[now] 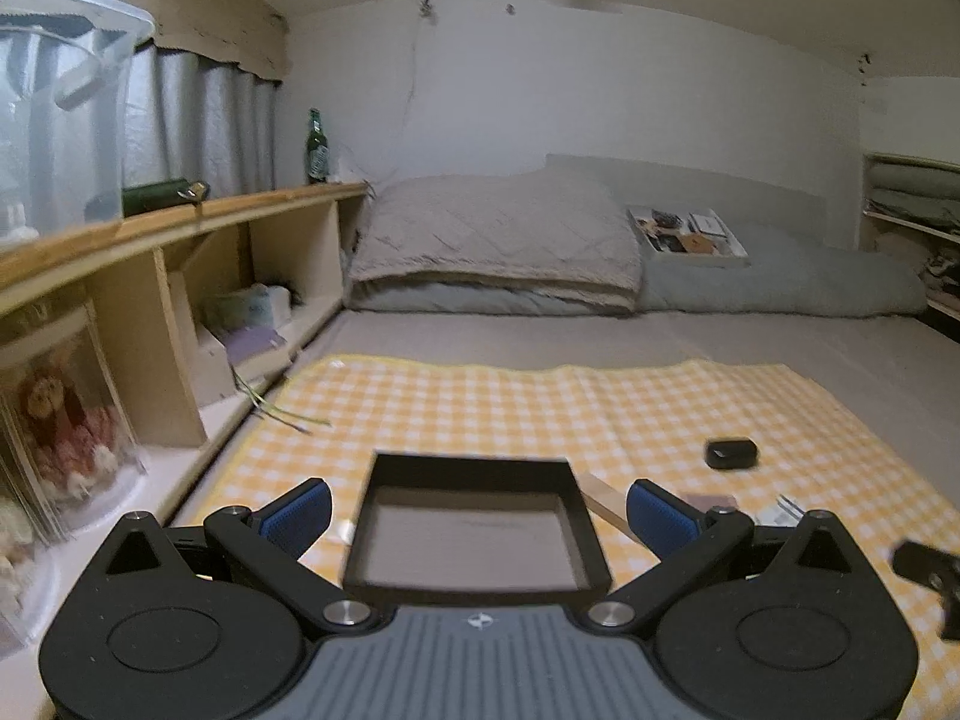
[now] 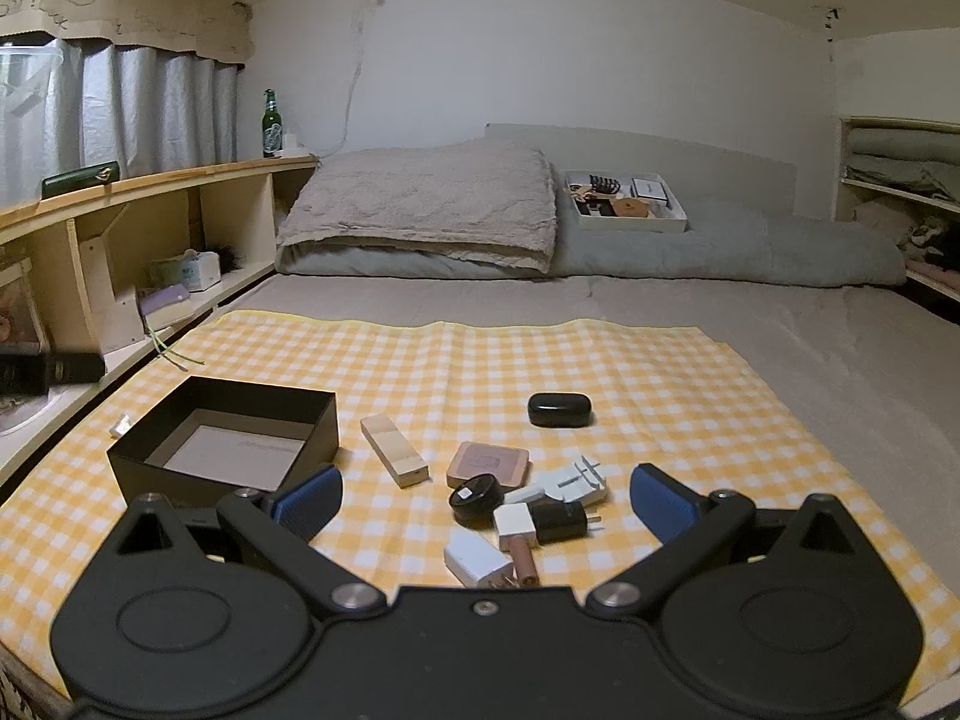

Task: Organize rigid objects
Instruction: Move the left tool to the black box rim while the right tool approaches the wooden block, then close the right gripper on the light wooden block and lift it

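An empty black open box (image 1: 474,525) (image 2: 231,441) sits on the yellow checked cloth (image 2: 480,360). My left gripper (image 1: 477,516) is open, its blue pads on either side of the box's near end. My right gripper (image 2: 486,504) is open above a cluster of small items: a white charger (image 2: 477,561), a black plug (image 2: 561,519), a round black tin (image 2: 477,495), a pink square case (image 2: 489,463) and a pale blue clip (image 2: 573,480). A cream stick-shaped block (image 2: 395,449) (image 1: 606,501) lies beside the box. A black oval case (image 2: 559,409) (image 1: 731,453) lies farther back.
A wooden shelf unit (image 2: 120,228) runs along the left with a green bottle (image 2: 271,123) on top. Folded bedding (image 2: 420,216) and a white tray of items (image 2: 627,201) lie at the back. Part of the other gripper (image 1: 927,576) shows at the right edge.
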The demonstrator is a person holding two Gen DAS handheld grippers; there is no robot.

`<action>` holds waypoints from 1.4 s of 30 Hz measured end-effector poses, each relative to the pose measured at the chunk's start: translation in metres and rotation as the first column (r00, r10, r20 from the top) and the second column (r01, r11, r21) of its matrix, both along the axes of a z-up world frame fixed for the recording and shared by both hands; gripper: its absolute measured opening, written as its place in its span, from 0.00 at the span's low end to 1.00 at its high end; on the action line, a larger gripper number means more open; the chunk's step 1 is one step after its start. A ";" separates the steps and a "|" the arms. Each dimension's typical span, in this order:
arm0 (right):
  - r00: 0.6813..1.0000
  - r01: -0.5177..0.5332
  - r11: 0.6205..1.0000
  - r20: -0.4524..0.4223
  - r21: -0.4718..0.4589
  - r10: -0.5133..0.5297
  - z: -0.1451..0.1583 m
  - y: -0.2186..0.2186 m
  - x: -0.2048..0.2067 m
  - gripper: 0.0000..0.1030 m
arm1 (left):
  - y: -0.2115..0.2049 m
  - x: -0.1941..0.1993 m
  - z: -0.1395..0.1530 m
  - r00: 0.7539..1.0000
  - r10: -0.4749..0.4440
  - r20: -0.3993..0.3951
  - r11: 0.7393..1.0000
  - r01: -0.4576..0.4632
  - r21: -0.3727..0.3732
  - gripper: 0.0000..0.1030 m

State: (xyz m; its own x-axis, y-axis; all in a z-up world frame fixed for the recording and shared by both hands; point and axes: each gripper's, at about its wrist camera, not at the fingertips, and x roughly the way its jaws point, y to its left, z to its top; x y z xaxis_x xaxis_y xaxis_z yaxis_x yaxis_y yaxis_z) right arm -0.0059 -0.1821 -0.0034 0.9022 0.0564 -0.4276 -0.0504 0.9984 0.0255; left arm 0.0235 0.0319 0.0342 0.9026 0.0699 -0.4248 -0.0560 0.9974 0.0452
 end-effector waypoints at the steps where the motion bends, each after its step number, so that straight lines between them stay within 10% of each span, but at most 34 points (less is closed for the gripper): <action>1: 1.000 -0.007 1.000 0.006 -0.002 0.007 0.004 0.000 0.001 1.00 | 0.003 0.003 0.003 1.000 0.011 0.006 1.000 -0.011 0.004 1.00; 14: 0.988 -0.142 0.984 0.044 -0.105 0.147 0.056 0.000 0.045 1.00 | 0.054 0.089 0.006 0.984 0.156 -0.086 0.982 -0.145 0.117 1.00; 22: 0.955 -0.289 0.949 -0.107 -0.125 0.277 0.058 0.011 0.150 1.00 | 0.090 0.139 -0.036 0.956 0.136 -0.259 0.989 -0.117 0.089 0.96; 30: 0.914 -0.374 0.923 -0.205 -0.085 0.351 0.007 0.027 0.225 0.81 | 0.111 0.168 -0.069 0.903 0.065 -0.425 0.998 -0.062 0.020 0.44; 42: 0.822 -0.441 0.894 -0.432 -0.074 0.370 -0.070 0.057 0.300 0.64 | 0.118 0.179 -0.102 0.836 0.008 -0.548 0.998 -0.038 -0.045 0.11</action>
State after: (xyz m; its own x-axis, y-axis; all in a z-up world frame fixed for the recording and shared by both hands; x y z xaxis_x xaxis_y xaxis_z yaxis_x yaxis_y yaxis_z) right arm 0.2941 -0.1253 -0.0733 0.5635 0.2766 -0.7784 -0.4725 0.8808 -0.0291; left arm 0.2022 0.1497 -0.0681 0.5198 0.0518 -0.8527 -0.0604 0.9979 0.0238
